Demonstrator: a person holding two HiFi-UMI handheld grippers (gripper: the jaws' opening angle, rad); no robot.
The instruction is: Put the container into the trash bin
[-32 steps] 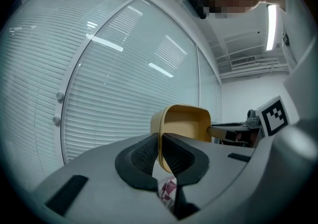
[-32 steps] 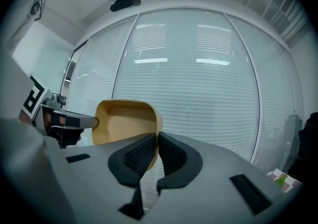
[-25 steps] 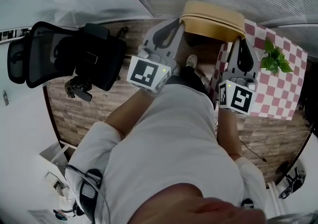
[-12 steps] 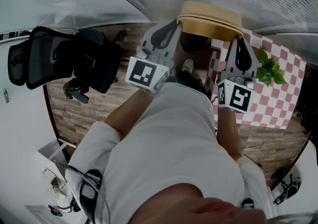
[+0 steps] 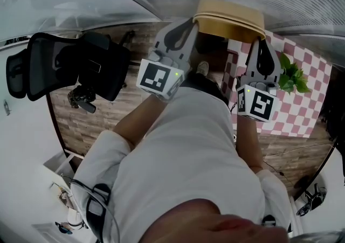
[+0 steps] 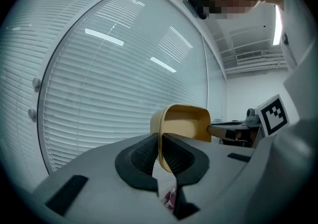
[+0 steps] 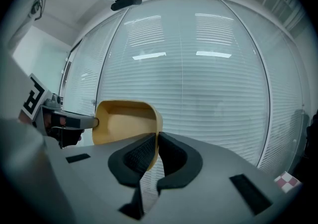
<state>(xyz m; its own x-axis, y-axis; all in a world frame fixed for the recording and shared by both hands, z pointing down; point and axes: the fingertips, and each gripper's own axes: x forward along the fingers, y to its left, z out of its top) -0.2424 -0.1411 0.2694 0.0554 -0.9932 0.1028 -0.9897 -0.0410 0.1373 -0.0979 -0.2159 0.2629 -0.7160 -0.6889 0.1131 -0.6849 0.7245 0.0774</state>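
Both the left tool (image 5: 191, 25) and right tool (image 5: 261, 43) clamp opposite rims of the yellow container (image 5: 229, 18) between them.

White short-sleeved shirt (image 5: 188, 150); grey left gripper (image 5: 192, 23), right gripper (image 5: 261, 42)

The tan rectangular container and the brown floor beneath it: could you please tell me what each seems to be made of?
The tan rectangular container is probably moulded pulp or thin plastic: matte, even colour, thin walls, rounded corners. The brown floor looks like wood or wood-look laminate: staggered planks with visible grain and a low sheen.
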